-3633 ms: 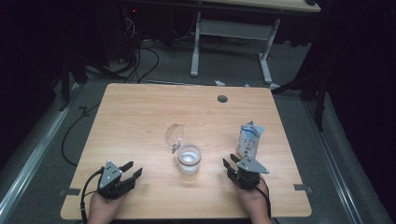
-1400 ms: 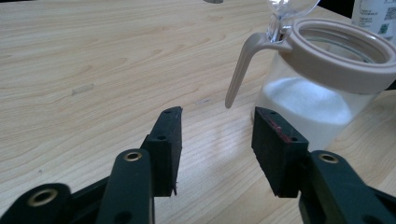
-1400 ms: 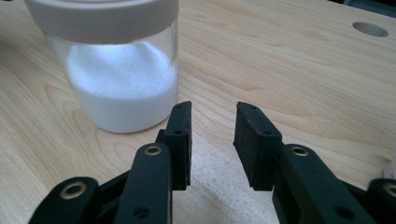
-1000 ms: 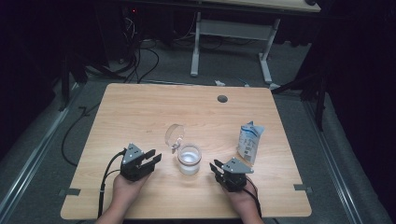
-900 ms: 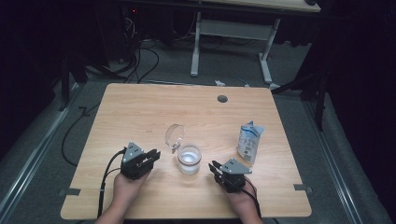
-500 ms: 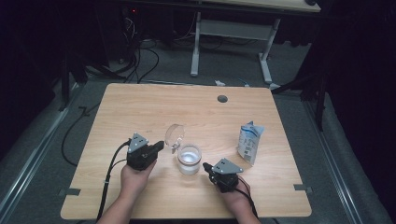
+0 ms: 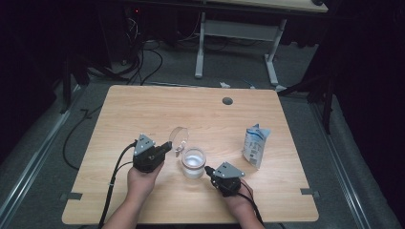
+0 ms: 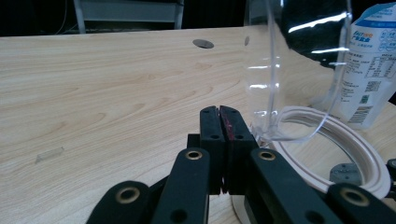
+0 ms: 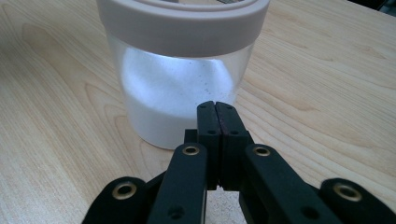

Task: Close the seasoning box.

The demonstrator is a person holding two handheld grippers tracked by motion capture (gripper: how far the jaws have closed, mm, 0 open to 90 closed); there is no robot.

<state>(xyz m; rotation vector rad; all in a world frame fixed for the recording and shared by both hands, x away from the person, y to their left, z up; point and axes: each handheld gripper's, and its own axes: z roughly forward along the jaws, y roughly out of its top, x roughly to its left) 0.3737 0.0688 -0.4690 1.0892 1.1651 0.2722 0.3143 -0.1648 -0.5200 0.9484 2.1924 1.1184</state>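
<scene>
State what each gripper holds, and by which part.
Nothing. Left gripper and right gripper are both shut on nothing, beside the jar.

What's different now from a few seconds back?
Both hands moved in from the table's near corners toward the jar. The left gripper now sits by the open clear lid, the right gripper just short of the jar. Both shut their jaws, with nothing between them. Jar, lid and pouch stayed put.
</scene>
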